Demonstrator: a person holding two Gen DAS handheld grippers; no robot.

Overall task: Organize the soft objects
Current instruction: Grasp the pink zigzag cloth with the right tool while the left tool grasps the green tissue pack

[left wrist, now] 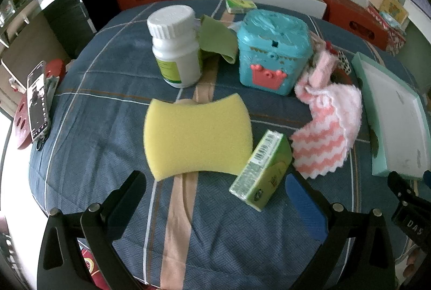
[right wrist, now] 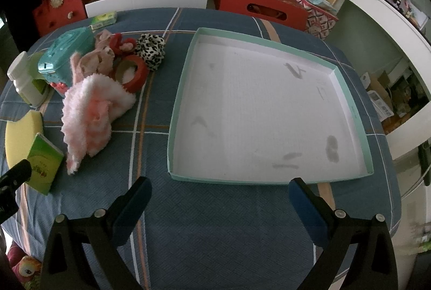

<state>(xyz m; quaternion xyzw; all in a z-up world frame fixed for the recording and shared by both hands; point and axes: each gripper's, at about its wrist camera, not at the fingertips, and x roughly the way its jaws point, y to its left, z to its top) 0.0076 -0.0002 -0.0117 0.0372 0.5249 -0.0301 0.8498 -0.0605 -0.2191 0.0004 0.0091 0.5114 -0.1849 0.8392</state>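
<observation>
both grippers open; sponge w/ left.

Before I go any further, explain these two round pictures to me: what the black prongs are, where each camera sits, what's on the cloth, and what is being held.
No robot here: a person carries a hand-held gripper in each hand, each with a fisheye camera looking along its two fingers. The left hand-held gripper faces a yellow sponge, a green box, a white bottle, a teal container and a pink-and-white cloth. The right hand-held gripper faces an empty shallow tray on the blue checked cloth, with scrunchies nearby. Both are open, holding nothing.
</observation>
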